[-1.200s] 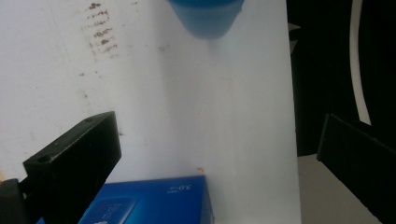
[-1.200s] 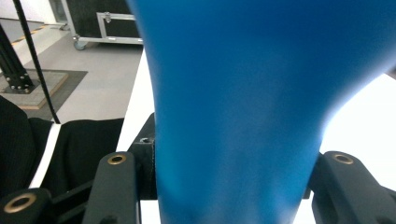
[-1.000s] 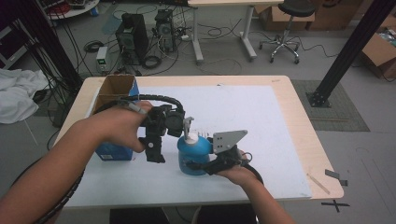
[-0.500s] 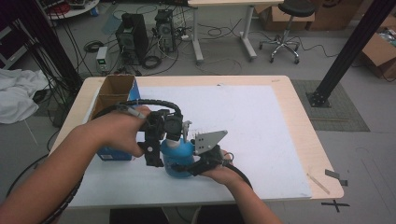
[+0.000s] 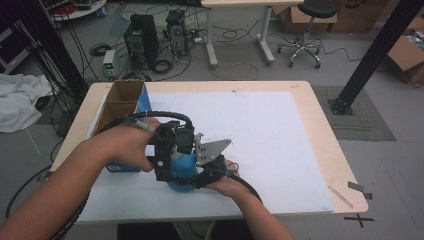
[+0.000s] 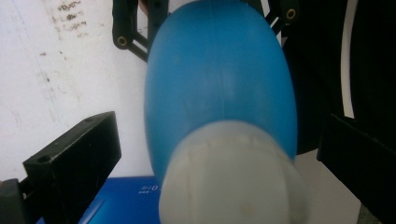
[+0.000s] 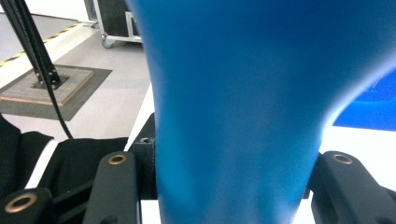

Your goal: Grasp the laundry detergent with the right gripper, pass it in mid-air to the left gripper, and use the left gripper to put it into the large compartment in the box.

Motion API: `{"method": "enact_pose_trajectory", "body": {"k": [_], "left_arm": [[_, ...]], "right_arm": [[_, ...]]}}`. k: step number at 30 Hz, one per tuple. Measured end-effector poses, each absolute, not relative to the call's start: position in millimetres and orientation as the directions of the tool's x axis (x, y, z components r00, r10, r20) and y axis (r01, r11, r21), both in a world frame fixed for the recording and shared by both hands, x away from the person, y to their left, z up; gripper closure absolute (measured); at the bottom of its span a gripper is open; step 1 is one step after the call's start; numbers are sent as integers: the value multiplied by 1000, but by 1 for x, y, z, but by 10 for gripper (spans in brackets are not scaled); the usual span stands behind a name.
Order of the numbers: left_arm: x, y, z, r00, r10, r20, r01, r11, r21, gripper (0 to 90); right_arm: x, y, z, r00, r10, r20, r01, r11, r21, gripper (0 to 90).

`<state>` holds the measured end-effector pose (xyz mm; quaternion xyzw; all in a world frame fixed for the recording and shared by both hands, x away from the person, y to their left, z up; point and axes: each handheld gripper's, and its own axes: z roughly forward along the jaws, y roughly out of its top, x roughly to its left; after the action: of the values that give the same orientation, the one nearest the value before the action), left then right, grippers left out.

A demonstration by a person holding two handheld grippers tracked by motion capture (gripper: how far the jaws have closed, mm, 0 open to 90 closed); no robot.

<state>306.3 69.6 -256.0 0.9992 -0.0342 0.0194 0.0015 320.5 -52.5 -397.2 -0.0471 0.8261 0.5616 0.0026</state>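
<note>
Hiding behind both grippers, blue bottle [image 5: 182,167], cap [image 6: 233,177] blurred.

Blue bottle [image 5: 181,170]: rounded, smooth plastic body, bulbous and widening away from a pale whitish cap [image 6: 233,179]. No label visible on the sides that show.

In the high view it sits at the near-left part of the white-covered worktop [image 5: 280,135], between the left tool [image 5: 167,150] and the right tool [image 5: 202,175], largely hidden beneath them.

Left tool view: cap end lies nearest the tool, body extends away between its two jaws, both standing clear of the sides.

Right tool view: the jaws of the right tool clamp the blue body from both sides. Upright or tilted cannot be told.
</note>
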Motion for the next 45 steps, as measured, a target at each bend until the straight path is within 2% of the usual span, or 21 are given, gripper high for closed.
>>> {"method": "enact_pose_trajectory", "body": {"k": [19, 28, 31, 41, 45], "left_arm": [[307, 67, -263, 997, -37, 74, -34, -999, -30, 32], [305, 66, -262, 995, -42, 87, -38, -998, -39, 95], [305, 67, -261, 996, -38, 85, -35, -999, -34, 148], [305, 68, -263, 995, -35, 94, -32, -999, -39, 164], [305, 68, -264, 995, -38, 90, -35, -999, -40, 209]], "right_arm": [[321, -47, -396, -994, -80, -69, -93, 356, 930, 459], [322, -45, -396, -994, -79, -70, -93, 351, 932, 459], [322, -45, -396, -994, -80, -71, -94, 352, 931, 459], [322, -46, -396, -995, -73, -60, -83, 355, 931, 460], [322, -45, -396, -996, -74, -55, -78, 355, 932, 460]]}}
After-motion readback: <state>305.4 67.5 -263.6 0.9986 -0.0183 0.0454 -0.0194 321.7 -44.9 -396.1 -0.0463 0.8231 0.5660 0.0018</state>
